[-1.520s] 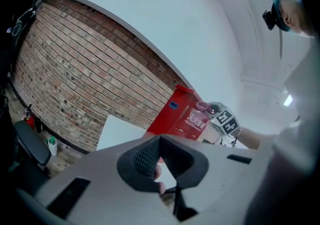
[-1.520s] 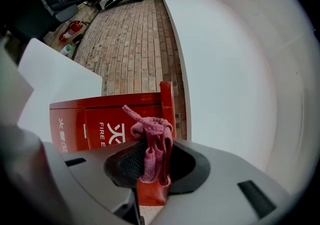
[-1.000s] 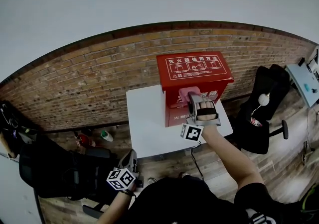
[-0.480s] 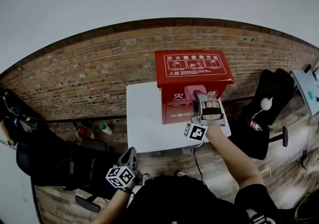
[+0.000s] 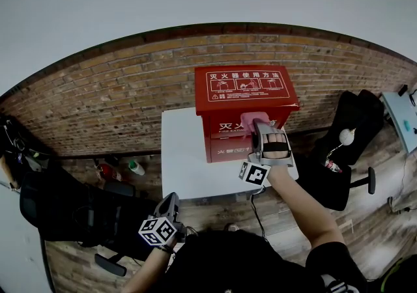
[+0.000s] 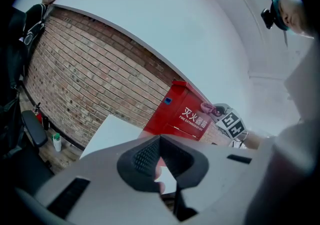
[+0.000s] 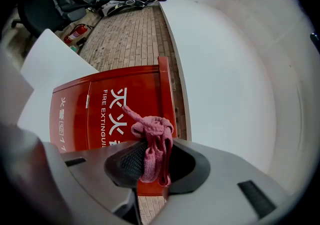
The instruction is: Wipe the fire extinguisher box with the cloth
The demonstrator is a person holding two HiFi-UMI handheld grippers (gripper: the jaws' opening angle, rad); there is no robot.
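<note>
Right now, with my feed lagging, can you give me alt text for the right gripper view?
The right gripper has its jaws shut on a bunched pink cloth, held up in front of the red fire extinguisher box, whose front carries white lettering. The box stands on a white table, with a brick wall behind it.
</note>
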